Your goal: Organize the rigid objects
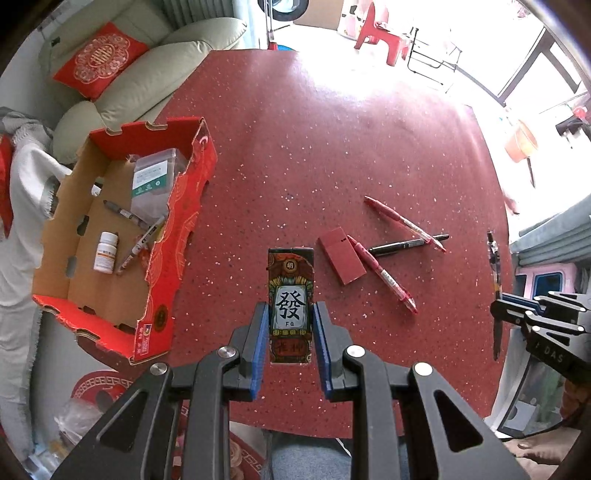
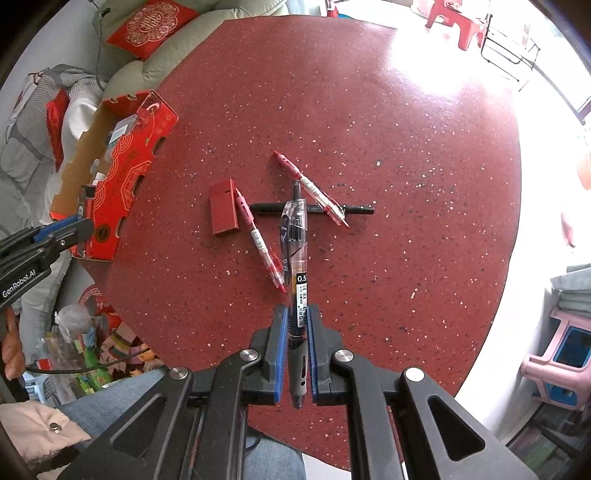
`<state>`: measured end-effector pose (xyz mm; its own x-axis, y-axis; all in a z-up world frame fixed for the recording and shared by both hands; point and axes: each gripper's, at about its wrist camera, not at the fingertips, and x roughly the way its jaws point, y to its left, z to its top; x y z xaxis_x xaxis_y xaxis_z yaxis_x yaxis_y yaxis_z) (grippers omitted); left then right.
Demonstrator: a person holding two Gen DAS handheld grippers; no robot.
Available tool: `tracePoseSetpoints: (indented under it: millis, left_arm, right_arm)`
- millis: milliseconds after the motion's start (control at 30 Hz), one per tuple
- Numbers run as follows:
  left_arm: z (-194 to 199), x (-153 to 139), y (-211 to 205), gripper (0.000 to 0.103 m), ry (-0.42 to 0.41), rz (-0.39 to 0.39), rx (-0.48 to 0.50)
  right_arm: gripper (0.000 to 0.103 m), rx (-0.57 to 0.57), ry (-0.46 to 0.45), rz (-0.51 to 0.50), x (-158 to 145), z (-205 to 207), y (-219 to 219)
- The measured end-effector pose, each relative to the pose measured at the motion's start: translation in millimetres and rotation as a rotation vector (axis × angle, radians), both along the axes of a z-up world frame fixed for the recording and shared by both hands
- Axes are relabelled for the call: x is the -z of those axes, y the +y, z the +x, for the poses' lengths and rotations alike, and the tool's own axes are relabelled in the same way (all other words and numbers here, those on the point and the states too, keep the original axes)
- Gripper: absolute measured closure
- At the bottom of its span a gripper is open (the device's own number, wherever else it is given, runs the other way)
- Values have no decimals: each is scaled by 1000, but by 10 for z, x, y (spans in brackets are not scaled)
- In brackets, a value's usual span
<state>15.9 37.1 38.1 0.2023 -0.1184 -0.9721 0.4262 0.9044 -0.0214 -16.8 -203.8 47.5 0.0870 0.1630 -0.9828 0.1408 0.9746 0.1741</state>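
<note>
My left gripper (image 1: 290, 312) is shut on a tall decorated box with a mahjong "Fa" picture (image 1: 291, 295), held above the red table (image 1: 314, 155). My right gripper (image 2: 296, 314) is shut on a black gel pen (image 2: 295, 258), which points forward over the table. On the table lie a small red box (image 2: 224, 206), two red pens (image 2: 260, 242) (image 2: 312, 188) and a black marker (image 2: 314, 209). The red cardboard tray (image 1: 173, 258) at the left holds a white pill bottle (image 1: 106, 252), pens (image 1: 142, 240) and a clear plastic box (image 1: 157, 181).
A pale green sofa (image 1: 147, 70) with a red cushion (image 1: 99, 61) stands beyond the table's far left. Red stools (image 1: 380, 35) stand at the far side. A pink stool (image 2: 565, 354) and clutter sit at the right. The right gripper shows in the left wrist view (image 1: 513, 312).
</note>
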Motion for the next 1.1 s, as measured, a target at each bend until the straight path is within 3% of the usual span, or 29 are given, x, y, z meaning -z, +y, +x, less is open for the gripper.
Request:
tracePoseSetpoints:
  millis: [1100]
  left_arm:
    - [-59, -80, 117, 77, -30, -10, -42]
  right_arm:
    - [92, -35, -17, -2, -34, -1, 66]
